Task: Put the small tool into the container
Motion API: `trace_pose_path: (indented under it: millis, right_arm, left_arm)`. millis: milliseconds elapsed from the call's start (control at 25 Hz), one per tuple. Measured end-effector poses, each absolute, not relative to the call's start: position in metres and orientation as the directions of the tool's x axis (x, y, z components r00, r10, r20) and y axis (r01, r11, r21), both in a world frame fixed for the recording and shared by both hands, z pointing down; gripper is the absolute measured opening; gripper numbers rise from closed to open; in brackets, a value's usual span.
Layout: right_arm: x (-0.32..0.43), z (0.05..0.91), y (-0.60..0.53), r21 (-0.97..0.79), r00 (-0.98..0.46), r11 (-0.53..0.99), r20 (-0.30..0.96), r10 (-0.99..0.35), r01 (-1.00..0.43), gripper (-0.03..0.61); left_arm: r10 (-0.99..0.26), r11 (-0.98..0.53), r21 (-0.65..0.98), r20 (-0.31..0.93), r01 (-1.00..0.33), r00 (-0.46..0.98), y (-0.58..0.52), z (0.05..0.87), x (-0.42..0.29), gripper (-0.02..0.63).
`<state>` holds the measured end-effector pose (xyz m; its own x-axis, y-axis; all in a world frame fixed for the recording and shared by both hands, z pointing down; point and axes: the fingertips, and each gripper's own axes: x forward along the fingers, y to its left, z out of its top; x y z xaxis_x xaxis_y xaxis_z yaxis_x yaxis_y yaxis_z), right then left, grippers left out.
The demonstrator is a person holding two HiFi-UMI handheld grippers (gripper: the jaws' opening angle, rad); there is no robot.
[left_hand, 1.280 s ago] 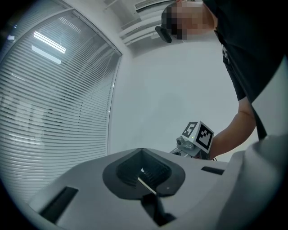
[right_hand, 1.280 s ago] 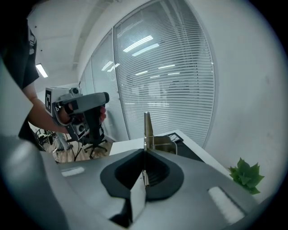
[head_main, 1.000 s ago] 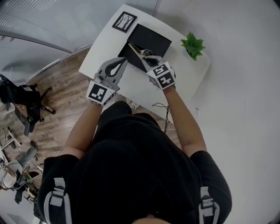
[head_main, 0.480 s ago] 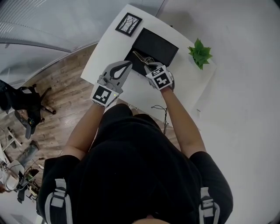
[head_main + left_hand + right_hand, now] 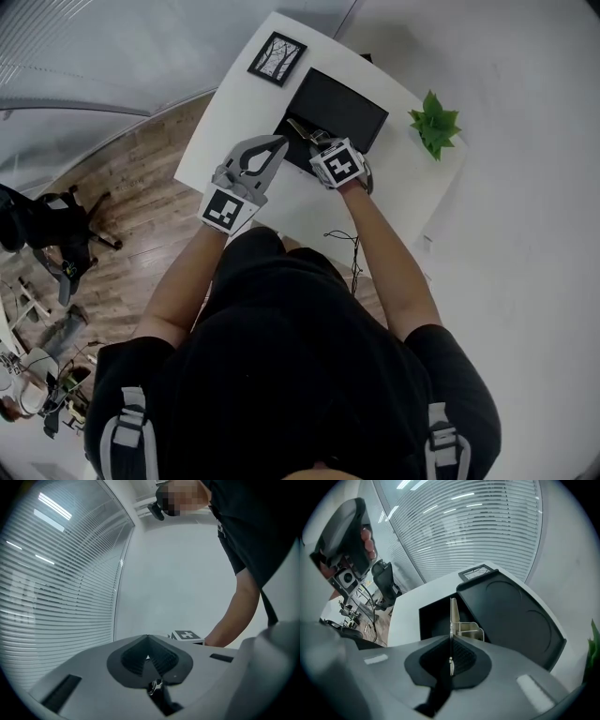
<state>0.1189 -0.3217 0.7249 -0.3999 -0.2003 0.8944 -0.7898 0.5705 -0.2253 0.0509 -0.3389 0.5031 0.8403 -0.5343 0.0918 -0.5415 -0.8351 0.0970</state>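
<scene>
Small tool (image 5: 452,616) is pinched edge-on in the right gripper (image 5: 451,641), whose jaws are closed tight on its near end. The tool is a thin pale blade with a little looped frame on its right side. It sticks straight out ahead of the gripper, and its far end reaches over the container (image 5: 431,620), a black box with a dark open well sitting on the white desk (image 5: 405,604). I can't make out anything lying in that well. Just right of the gripper's line lies a wide black lid (image 5: 511,616) with a faint ring pressed into it, touching the box's edge. Beyond the lid, a framed picture (image 5: 277,58) of bare branches lies flat. Well off to the gripper's right, a small green plant (image 5: 436,122) sits near the desk's corner. The left gripper (image 5: 147,639) is up off the desk to the left, with its jaws drawn together on nothing. Off the desk on that side stands a black office chair (image 5: 386,585) on the wooden floor (image 5: 141,178). No writing is readable.
</scene>
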Motion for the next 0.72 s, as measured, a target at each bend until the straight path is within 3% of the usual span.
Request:
trace_pose_path:
  millis: [440,560,720]
  right_arm:
    - [0.112,0.747,-0.333,-0.257,-0.359,0.572,0.931,-0.069,-0.779,0.018]
    - [0.096,0.741,-0.335,-0.313,-0.421,0.565,0.905,-0.067,-0.764,0.025]
    - [0.091,0.735,-0.334,-0.342,-0.451,0.557,0.890,-0.067,-0.756,0.080]
  left_arm:
    - [-0.551,-0.819,0.121,0.107,-0.561,0.827,-0.356,0.513,0.044,0.008]
    - [-0.555,-0.815,0.121,0.115,-0.566,0.824,-0.361,0.515,0.040,0.008]
    - [-0.558,-0.813,0.119,0.120,-0.570,0.821,-0.366,0.516,0.038,0.008]
